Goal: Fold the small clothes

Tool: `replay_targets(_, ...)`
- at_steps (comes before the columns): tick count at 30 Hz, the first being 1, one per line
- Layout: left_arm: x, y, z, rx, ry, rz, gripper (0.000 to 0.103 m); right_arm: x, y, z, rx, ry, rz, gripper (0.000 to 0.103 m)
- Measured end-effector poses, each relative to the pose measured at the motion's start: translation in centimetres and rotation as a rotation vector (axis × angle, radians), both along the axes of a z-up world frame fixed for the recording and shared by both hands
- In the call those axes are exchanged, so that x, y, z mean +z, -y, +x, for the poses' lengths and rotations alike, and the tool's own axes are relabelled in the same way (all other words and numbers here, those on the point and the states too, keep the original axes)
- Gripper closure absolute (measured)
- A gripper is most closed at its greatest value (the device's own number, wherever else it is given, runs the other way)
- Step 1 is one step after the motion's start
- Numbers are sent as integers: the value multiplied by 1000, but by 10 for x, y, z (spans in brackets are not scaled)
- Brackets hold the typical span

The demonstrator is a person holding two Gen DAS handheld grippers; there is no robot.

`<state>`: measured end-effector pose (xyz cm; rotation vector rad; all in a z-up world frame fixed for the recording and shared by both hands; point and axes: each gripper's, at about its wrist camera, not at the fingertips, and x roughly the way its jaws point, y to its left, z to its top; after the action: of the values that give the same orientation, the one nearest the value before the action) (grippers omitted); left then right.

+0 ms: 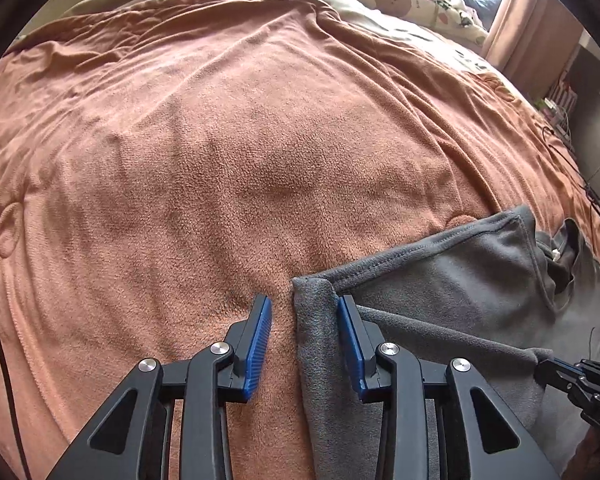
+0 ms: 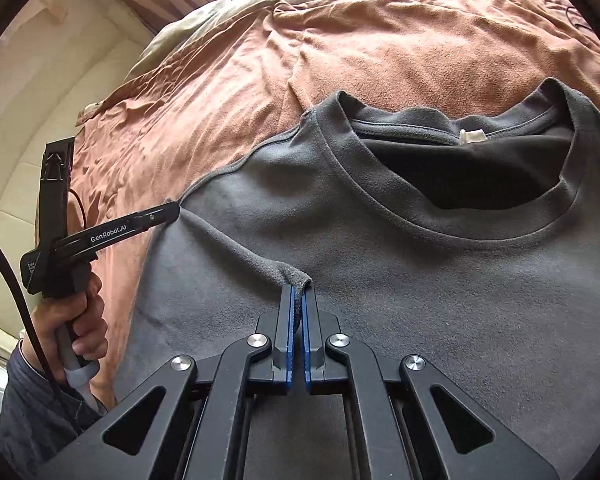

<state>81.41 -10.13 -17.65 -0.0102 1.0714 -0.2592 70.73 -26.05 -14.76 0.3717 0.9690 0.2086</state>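
Left tongs (image 1: 304, 312) astride grey shirt (image 1: 440, 280) edge, blanket (image 1: 220, 140) beneath.

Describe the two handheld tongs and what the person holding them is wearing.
Both tongs, left and right, are black linkage frames with silver pivot bolts and ribbed blue pads. The left one's side carries white "GenRobot.AI" lettering, a grey-tipped grip and a black cable. The sleeve is dark blue.

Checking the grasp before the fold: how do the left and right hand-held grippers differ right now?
The right hand-held gripper is shut, pinching a fold of the grey shirt; the left hand-held gripper stands open around the shirt's edge, pads not yet pressing. Both have blue pads and point down at the shirt.
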Motion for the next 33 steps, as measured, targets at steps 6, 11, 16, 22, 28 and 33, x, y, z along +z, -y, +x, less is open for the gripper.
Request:
replay_targets(6,14,8,3,-16,57,20,95,0,-3,1,-19,-26,22,103)
replay_targets(11,11,12,10,-21,56,38,95,3,-4,-5,-54,-17,-1,103)
replay_targets(16,12,2,7,31,22,24,73,-4,-2,-2,-80,-43,-1,103)
replay_targets(22,20,-13,-19,49,23,43,54,5,4,-11,-89,-50,-23,101)
replay_targets(28,17,-16,-52,24,2,79,54,15,25,-34,-97,-60,-20,101)
replay_targets(33,12,-16,-81,11,-24,107,54,29,44,-60,-117,-53,-18,101)
